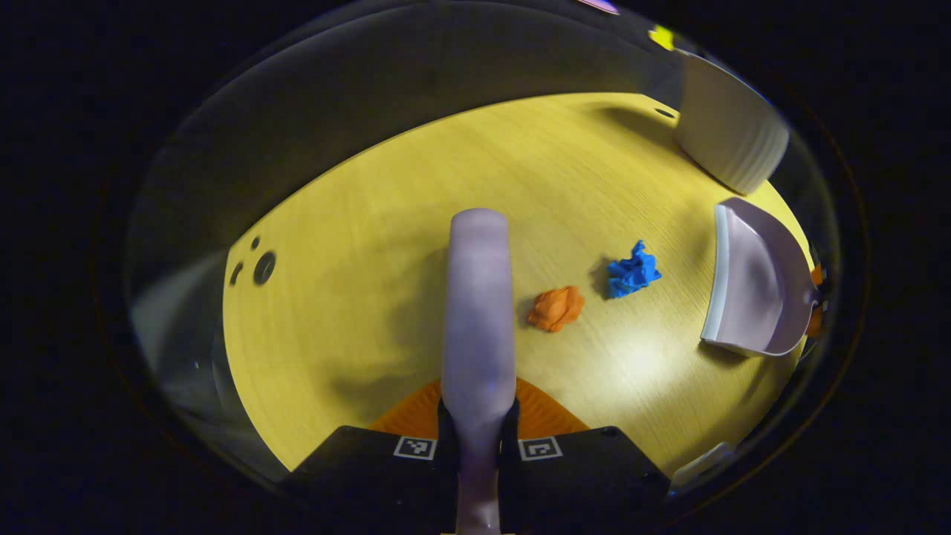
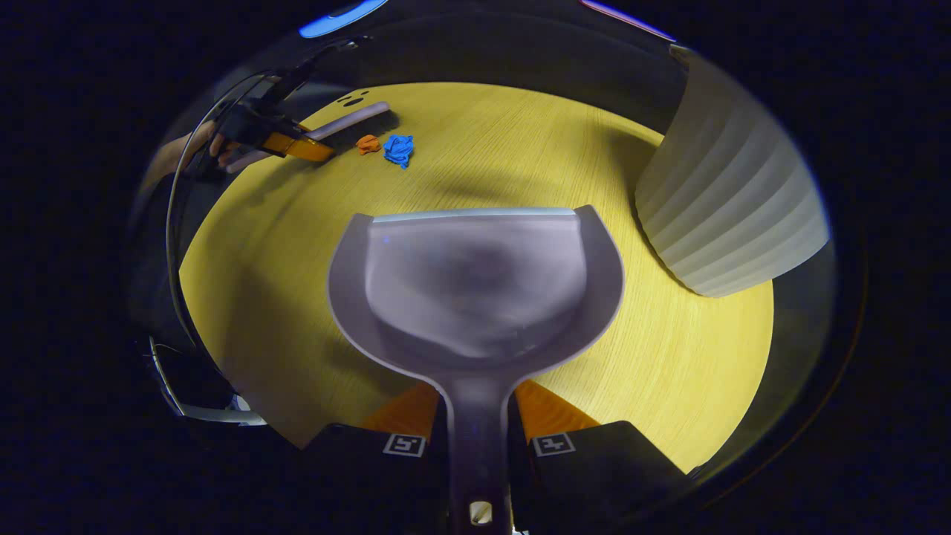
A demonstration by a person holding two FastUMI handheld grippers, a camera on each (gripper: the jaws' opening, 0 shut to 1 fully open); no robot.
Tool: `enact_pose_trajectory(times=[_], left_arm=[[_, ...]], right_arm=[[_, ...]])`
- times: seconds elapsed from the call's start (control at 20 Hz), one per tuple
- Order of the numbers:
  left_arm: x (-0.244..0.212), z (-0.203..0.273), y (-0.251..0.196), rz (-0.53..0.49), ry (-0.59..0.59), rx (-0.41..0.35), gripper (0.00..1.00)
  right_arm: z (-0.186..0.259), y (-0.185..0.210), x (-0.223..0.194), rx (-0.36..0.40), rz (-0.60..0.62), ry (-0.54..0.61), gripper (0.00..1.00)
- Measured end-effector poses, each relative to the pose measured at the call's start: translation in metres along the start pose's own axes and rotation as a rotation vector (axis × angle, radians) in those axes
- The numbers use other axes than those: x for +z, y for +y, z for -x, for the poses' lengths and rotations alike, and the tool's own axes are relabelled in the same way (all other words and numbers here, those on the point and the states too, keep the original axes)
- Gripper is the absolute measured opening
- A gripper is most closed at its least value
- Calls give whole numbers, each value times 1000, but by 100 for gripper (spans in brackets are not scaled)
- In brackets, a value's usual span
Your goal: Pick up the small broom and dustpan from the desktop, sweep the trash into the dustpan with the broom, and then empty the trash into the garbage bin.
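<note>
My left gripper (image 1: 478, 416) is shut on the small pale lilac broom (image 1: 479, 312), which reaches forward over the yellow desktop (image 1: 356, 253). Just right of its head lie an orange paper wad (image 1: 556, 307) and a blue paper wad (image 1: 632, 270). Farther right stands the lilac dustpan (image 1: 758, 290), its mouth turned toward the wads. In the right gripper view, my right gripper (image 2: 478, 427) is shut on the dustpan's handle, and the dustpan (image 2: 475, 286) sits low over the desktop (image 2: 669, 357). Far off at upper left are the broom (image 2: 349, 120), the orange wad (image 2: 367, 143), the blue wad (image 2: 400, 148) and the left gripper (image 2: 308, 147).
A white ribbed garbage bin (image 1: 732, 134) stands at the desk's far right corner; it rises close on the right in the right gripper view (image 2: 732, 200). Cable holes (image 1: 264, 267) mark the desktop's left side. A hand (image 2: 189, 152) holds the left gripper.
</note>
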State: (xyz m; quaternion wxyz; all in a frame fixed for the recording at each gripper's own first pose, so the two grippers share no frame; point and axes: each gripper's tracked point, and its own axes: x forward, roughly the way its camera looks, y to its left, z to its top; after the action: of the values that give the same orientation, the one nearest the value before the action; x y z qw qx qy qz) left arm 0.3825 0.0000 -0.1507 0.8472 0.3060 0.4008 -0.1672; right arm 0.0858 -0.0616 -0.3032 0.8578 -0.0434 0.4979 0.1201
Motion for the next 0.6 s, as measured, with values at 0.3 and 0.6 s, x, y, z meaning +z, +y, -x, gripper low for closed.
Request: enact_pose_trajectory(times=[0.3, 0.6], left_arm=[[26, -13, -51, -313, 23, -142, 26], [22, 0, -147, -426, 92, -340, 26]], right_arm=[[-6, 5, 1, 24, 60, -10, 37], [-6, 7, -2, 21, 79, -20, 37]])
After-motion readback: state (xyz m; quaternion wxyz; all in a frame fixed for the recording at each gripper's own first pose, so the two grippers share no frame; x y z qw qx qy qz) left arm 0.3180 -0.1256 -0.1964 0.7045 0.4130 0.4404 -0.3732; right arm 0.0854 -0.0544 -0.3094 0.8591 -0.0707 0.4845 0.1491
